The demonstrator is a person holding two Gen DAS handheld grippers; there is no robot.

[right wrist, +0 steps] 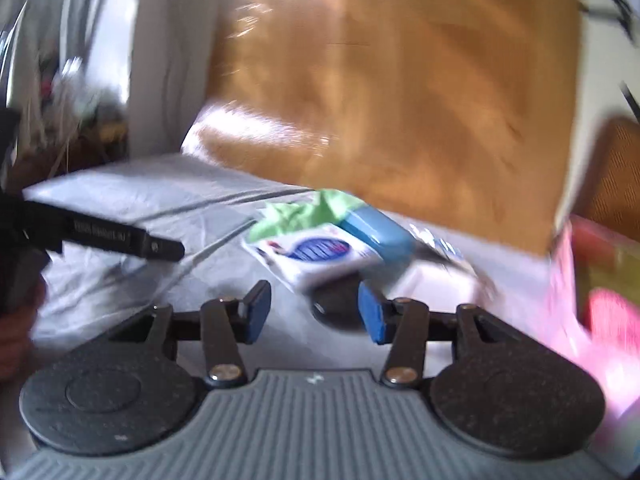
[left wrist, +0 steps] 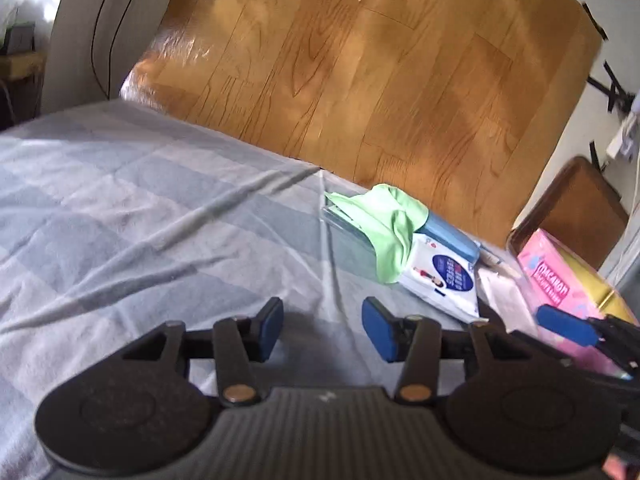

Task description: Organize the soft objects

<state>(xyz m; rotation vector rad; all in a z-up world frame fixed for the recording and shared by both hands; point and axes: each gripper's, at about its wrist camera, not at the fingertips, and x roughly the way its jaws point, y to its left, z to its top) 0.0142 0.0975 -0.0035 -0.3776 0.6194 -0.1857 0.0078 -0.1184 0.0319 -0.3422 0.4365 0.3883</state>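
The green cloth (left wrist: 386,220) lies bunched up at the far edge of the bed, half hanging over a clear box (left wrist: 340,220) that sits on the grey checked sheet (left wrist: 140,208). Right beside the cloth is a blue block (left wrist: 452,240), and in front of that lies a white pack (left wrist: 440,276) with a dark blue round label. These three touch each other in a little pile. To the right of the pile there is a pink pack (left wrist: 560,280) with pink letters, with something yellow just behind it. Some pale wrapped things lie between the white pack and the pink pack, but they are too blurry for me to tell what they are. My left gripper (left wrist: 322,332) hangs over the sheet, near the pile but not touching it. Its blue pads are spread apart and nothing is between them. My right gripper (right wrist: 314,312) is over the sheet too, just in front of the white pack (right wrist: 320,256). Its pads are spread apart as well, and they hold nothing. The right camera's picture is smeared, so small things are hard to see there. Past the bed is a shiny brown wood floor (left wrist: 360,80). A brown wooden thing (left wrist: 576,208) stands at the far right.
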